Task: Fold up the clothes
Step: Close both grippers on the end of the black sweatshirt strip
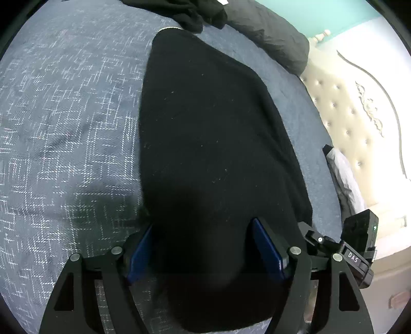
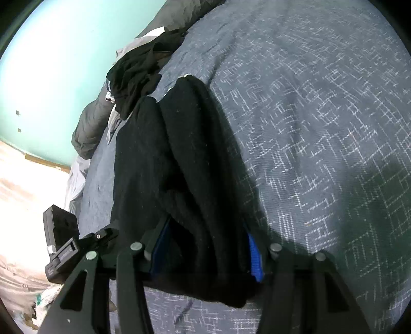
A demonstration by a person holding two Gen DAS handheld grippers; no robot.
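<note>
- Black knitted garment (image 1: pixel 210 144), folded into a long narrow strip, lies flat on the bed; in the right wrist view (image 2: pixel 164 164) it shows two lengthwise folds side by side.
- Surface: blue-grey woven bedspread with a white crosshatch pattern (image 1: pixel 64 128), slightly rumpled, shadowed near the grippers.
- Left gripper (image 1: pixel 203 246): blue-padded jaws stand wide, one either side of the near end of the garment. The cloth lies between them, and the pads do not visibly press it (no bunching seen).
- Right gripper (image 2: pixel 205 251): jaws partly closed, blue pads against the bunched near edge of the garment, which fills the gap. Reads as a grip on the cloth.
- Far end of the bed: a loose pile of thin black clothing (image 1: pixel 195 12), crumpled, just beyond the tip of the folded strip.
- Dark grey pillow (image 1: pixel 277 38) lies beside that pile, against the headboard side.
- Cream tufted headboard with button studs and carved scrollwork (image 1: pixel 346 108) runs along the right of the left wrist view.
- Wall is pale turquoise (image 2: pixel 51 77); the floor below it is overexposed, so detail cannot be made out.
</note>
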